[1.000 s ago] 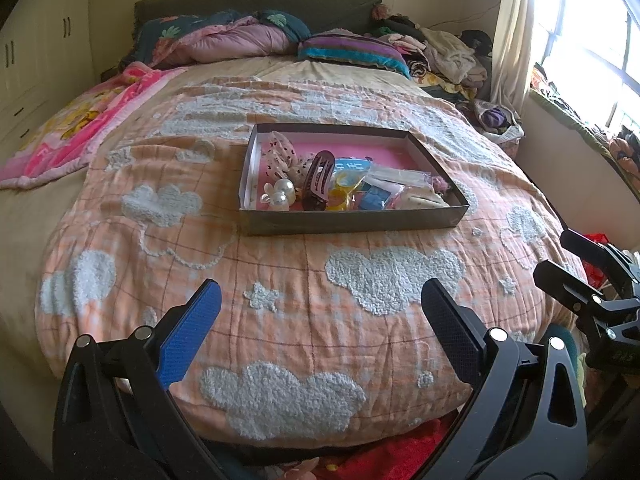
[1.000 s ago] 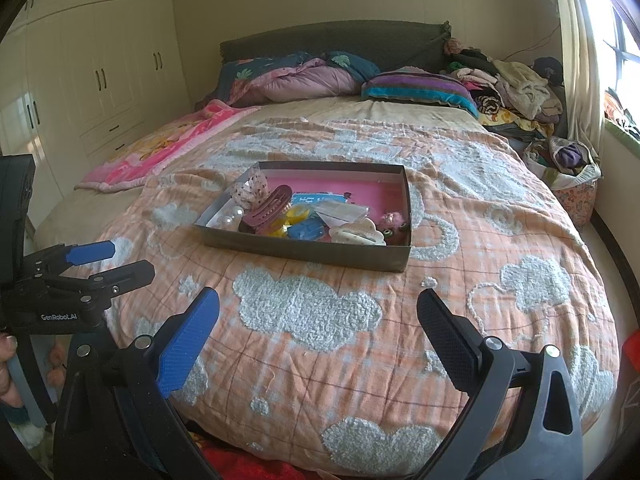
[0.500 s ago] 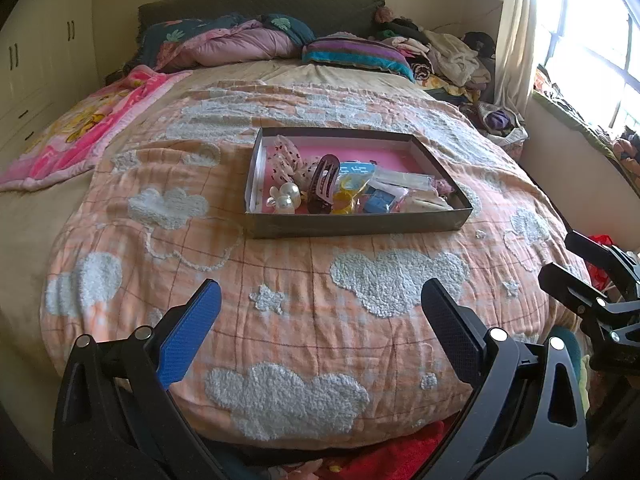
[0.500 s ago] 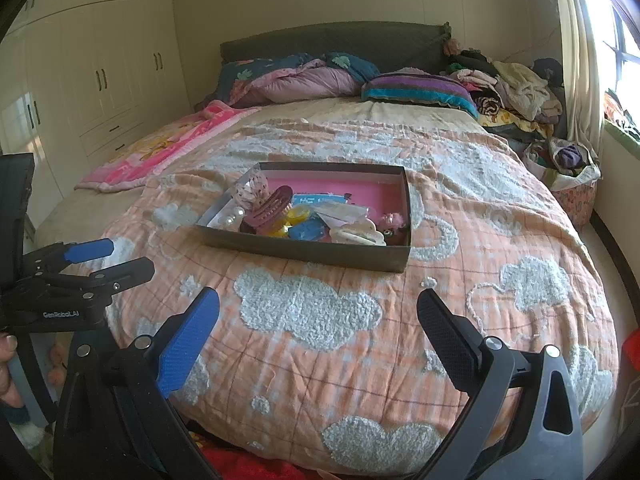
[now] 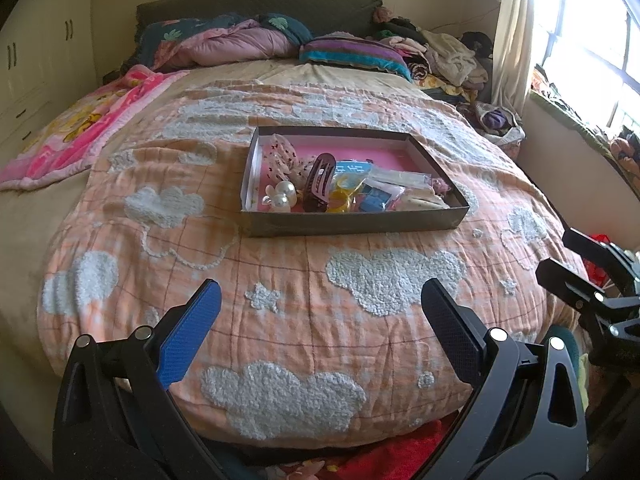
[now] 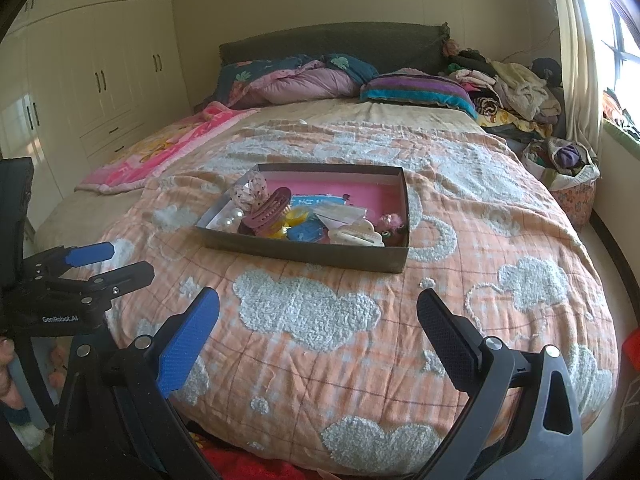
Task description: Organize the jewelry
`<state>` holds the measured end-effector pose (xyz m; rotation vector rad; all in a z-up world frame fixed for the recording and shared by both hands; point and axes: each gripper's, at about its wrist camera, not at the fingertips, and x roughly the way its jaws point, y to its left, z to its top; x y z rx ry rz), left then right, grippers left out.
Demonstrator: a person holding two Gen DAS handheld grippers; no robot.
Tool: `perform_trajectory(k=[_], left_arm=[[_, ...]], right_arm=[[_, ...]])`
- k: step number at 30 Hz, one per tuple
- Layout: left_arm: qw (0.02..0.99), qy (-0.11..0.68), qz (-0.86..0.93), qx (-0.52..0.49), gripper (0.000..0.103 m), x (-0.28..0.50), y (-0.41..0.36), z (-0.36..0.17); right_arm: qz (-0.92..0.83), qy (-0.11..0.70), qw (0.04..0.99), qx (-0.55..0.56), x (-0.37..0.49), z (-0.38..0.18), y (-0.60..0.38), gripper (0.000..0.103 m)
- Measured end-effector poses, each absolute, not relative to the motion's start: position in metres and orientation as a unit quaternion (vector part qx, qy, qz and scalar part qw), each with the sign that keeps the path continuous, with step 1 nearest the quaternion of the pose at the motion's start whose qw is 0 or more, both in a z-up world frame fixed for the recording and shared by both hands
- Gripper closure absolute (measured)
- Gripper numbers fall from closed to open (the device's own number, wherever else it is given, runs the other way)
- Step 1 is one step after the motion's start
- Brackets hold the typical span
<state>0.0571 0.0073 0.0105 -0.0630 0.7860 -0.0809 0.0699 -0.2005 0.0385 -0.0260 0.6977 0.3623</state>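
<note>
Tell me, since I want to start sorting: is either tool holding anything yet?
No: the left tool and right tool are both open and empty, short of the box.

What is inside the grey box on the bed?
The box holds pearl ornaments, a dark brown hair claw, a polka-dot fabric piece, yellow and blue items and clear packets. They overlap, so anything beneath them is hidden. The far part shows bare pink lining.
</note>
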Motion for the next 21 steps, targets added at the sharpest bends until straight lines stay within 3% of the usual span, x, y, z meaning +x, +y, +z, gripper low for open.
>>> perform_trajectory(k=[14, 21], left_arm=[[0.909, 0.413, -0.006, -0.052, 0.009, 0.079, 0.025, -0.009], [0.89, 0.426, 0.143, -0.077, 0.009, 0.168, 0.127, -0.038]], right_arm=[[0.129, 0.354, 0.926, -0.001, 0.101, 0.025, -0.232, 0.005], [-0.011, 0.389, 0.921, 0.002, 0.215, -0.025, -0.322, 0.005]])
